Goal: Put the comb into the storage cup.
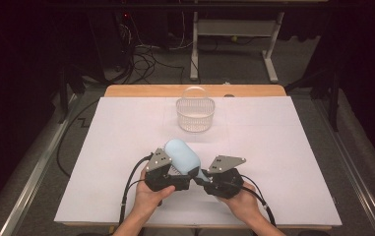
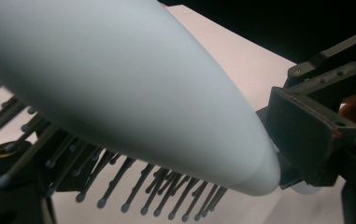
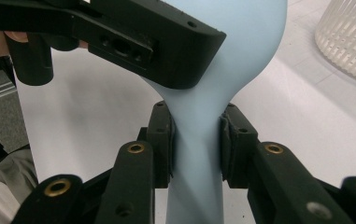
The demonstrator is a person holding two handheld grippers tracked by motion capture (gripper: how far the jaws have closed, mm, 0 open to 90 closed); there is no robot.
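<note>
Right gripper [image 3: 196, 140] clamped on hairbrush [image 1: 182, 156] handle, head pointing away-left, left gripper [image 1: 187, 178] grip unclear

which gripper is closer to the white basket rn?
Left, slightly. The left gripper holds the brush head of the blue hairbrush, below and just left of the white basket. The right gripper clamps the handle, a bit farther back.

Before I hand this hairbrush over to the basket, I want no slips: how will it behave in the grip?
The hairbrush looks like smooth, rigid plastic, so it should stay stiff but may slide. The right gripper clamps its narrow handle, so the broad head could swing or twist. Its bristles look thin and probably flex if pushed against the table.
</note>
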